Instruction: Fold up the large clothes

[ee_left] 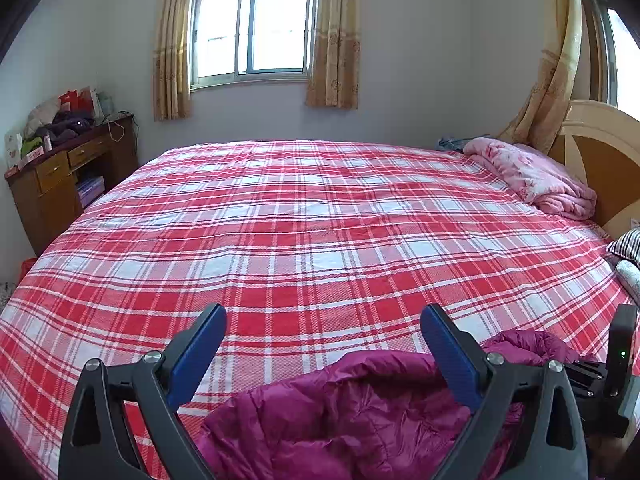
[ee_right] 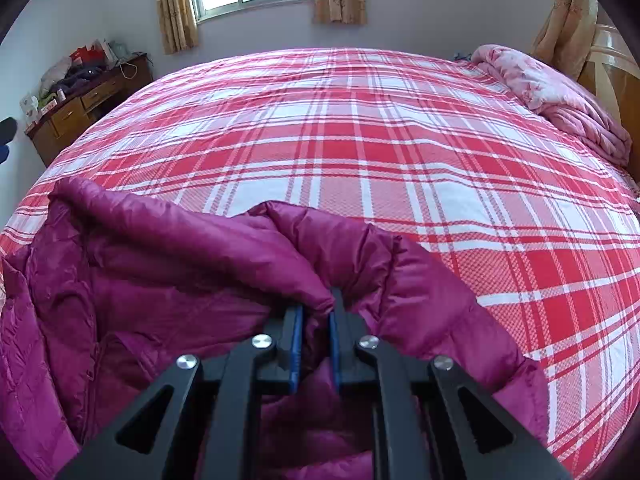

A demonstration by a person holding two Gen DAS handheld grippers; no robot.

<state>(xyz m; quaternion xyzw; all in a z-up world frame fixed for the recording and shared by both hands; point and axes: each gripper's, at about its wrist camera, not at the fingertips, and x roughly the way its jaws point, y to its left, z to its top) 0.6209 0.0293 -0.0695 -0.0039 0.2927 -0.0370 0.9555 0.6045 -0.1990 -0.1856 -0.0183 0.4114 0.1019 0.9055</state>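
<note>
A: Our right tongs (ee_right: 316,320) pinch a puffy ridge of the magenta down jacket (ee_right: 168,280), heaped low in the frame at the near edge of the plaid bed (ee_right: 360,140)

B: Our left tongs (ee_left: 322,332) gape wide, holding nothing. We fear the slick, quilted shell slipping free, or the heap dragging lopsided

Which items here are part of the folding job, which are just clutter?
Job:
- magenta quilted puffer jacket
- right gripper, shut on the jacket
- left gripper, open above the jacket
- red-and-white plaid bed sheet, the work surface

Lying about:
- pink floral quilt
- brown wooden desk
- striped pillow
</note>
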